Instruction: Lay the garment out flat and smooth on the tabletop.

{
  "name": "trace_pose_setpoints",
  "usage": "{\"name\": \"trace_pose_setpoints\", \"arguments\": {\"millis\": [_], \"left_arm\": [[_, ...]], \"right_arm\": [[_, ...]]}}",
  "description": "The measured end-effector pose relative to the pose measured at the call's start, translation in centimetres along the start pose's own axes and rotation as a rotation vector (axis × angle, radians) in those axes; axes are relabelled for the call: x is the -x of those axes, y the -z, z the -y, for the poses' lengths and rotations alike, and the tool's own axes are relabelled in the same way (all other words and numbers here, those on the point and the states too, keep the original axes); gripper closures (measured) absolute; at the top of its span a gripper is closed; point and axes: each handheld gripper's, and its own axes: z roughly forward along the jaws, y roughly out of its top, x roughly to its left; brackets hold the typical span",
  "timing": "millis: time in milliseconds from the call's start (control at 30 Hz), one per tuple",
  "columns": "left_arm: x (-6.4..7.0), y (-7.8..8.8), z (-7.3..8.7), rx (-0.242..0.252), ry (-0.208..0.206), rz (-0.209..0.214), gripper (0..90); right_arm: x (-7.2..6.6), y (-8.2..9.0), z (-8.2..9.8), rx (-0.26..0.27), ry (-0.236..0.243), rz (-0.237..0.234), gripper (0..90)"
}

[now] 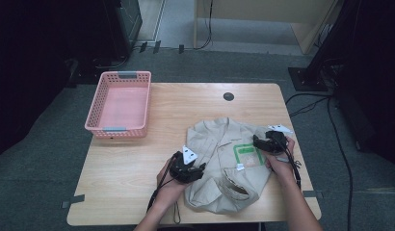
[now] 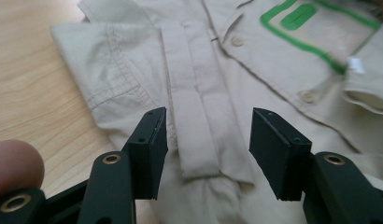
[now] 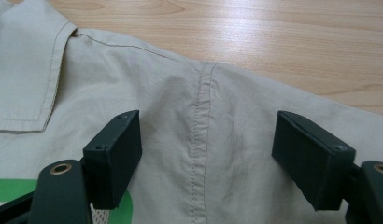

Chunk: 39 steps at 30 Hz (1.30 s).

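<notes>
The left tool (image 1: 198,169) hovers at the left edge of the beige shirt (image 1: 219,144), its jaws standing apart with nothing clamped between them. In the left gripper view the left tool (image 2: 207,140) looks along a folded sleeve (image 2: 129,70) and the long front placket strip (image 2: 194,107), both lying flat under the gap between the jaws; whether the pads brush the cloth cannot be told. A fingertip (image 2: 14,163) of the hand that carries it shows at the lower left corner there.

The right tool (image 1: 261,142) sits over the shirt's right side, just beside a green-outlined chest pocket (image 1: 247,155). Its jaws are also apart and hold nothing. In the right gripper view the right tool (image 3: 206,154) looks down on a stitched shoulder seam (image 3: 199,140), with the collar (image 3: 26,79) to the left and a bit of the green patch (image 3: 7,189) low down.

The shirt lies crumpled and partly folded on the near right part of the wooden table (image 1: 138,163), a bunched sleeve cuff (image 1: 236,185) toward the near edge. A pink basket (image 1: 100,103) stands at the far left corner of the table, well apart from the shirt, and a small dark round disc (image 1: 229,96) lies near the far edge.
</notes>
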Motion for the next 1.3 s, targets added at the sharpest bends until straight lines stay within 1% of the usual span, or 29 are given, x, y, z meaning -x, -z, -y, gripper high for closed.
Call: {"name": "trace_pose_setpoints", "arguments": {"millis": [67, 133, 233, 267, 300, 367, 433, 567, 600, 633, 667, 700, 767, 800, 833, 867, 900, 967, 1033, 1100, 1133, 1200, 1233, 1300], "left_arm": [[0.3, -1.1, 0.0, -0.041, -0.003, -0.037, 47.6], [0.6, -1.5, 0.2, -0.051, -0.003, -0.054, 52.1], [0.8, -1.4, 0.4, -0.040, -0.005, -0.079, 64.8], [0.7, -1.3, 0.5, -0.037, -0.005, -0.080, 67.9], [0.6, -1.0, 0.7, -0.028, -0.006, -0.079, 72.0], [0.4, -0.6, 1.0, -0.010, -0.006, -0.094, 78.8], [-0.1, 0.2, 1.7, 0.014, 0.011, -0.105, 81.4], [-1.4, 1.7, 3.2, 0.058, 0.066, -0.138, 80.3], [-2.0, 2.2, 3.8, 0.076, 0.102, -0.150, 79.8], [-2.4, 2.5, 4.1, 0.090, 0.126, -0.157, 79.4], [-2.9, 3.0, 4.5, 0.104, 0.158, -0.166, 78.8], [-3.5, 3.5, 5.0, 0.117, 0.200, -0.174, 78.4], [-4.2, 4.1, 5.6, 0.134, 0.251, -0.184, 77.4], [-4.5, 4.5, 6.0, 0.137, 0.271, -0.190, 77.3], [-4.8, 4.7, 6.3, 0.138, 0.292, -0.188, 76.9], [-4.9, 4.9, 6.6, 0.135, 0.309, -0.176, 75.6], [-5.0, 5.1, 6.9, 0.131, 0.317, -0.163, 74.0], [-4.8, 5.6, 7.2, 0.133, 0.318, -0.144, 73.0], [-4.4, 6.0, 7.4, 0.139, 0.307, -0.103, 70.4], [-4.0, 6.3, 7.4, 0.144, 0.272, -0.042, 64.6], [-3.8, 6.5, 7.3, 0.158, 0.249, -0.011, 60.2], [-3.7, 6.6, 7.0, 0.178, 0.236, -0.008, 56.0], [-3.8, 6.6, 6.8, 0.190, 0.247, -0.004, 54.4], [-4.2, 6.4, 6.4, 0.206, 0.269, -0.013, 51.2]], "right_arm": [[0.0, 0.0, 0.0, 0.000, -0.001, -0.001, 24.4], [0.0, 0.1, 0.1, -0.001, 0.003, -0.003, 24.3], [0.1, 0.1, 0.1, 0.002, 0.009, -0.003, 24.4], [0.1, 0.1, 0.1, 0.001, 0.007, -0.004, 24.3], [0.1, 0.2, 0.2, -0.001, 0.010, -0.005, 24.4], [0.2, 0.3, 0.2, -0.001, 0.012, -0.012, 24.4], [0.3, 0.3, 0.3, -0.001, 0.013, -0.015, 24.4], [0.5, 0.4, 0.4, -0.001, 0.019, -0.020, 24.4], [0.5, 0.5, 0.4, -0.001, 0.019, -0.020, 24.4], [0.6, 0.5, 0.4, -0.001, 0.018, -0.020, 24.4], [0.6, 0.5, 0.4, -0.001, 0.019, -0.020, 24.4], [0.6, 0.5, 0.4, -0.001, 0.019, -0.019, 24.4], [0.6, 0.5, 0.4, -0.001, 0.020, -0.019, 24.4], [0.6, 0.5, 0.4, -0.001, 0.020, -0.020, 24.4], [0.6, 0.5, 0.4, -0.001, 0.022, -0.020, 24.4], [0.6, 0.5, 0.4, -0.001, 0.023, -0.022, 24.4], [0.7, 0.5, 0.4, -0.001, 0.025, -0.024, 24.4], [0.8, 0.6, 0.5, -0.001, 0.027, -0.028, 24.4], [1.0, 0.7, 0.6, -0.002, 0.029, -0.030, 24.4], [1.3, 0.9, 0.7, -0.003, 0.029, -0.031, 24.4], [1.4, 0.9, 0.8, -0.001, 0.028, -0.031, 24.4], [1.7, 1.1, 0.9, -0.002, 0.031, -0.033, 24.4], [1.8, 1.1, 1.0, -0.003, 0.033, -0.035, 24.4], [1.9, 1.2, 1.0, -0.002, 0.035, -0.037, 24.4]]}}
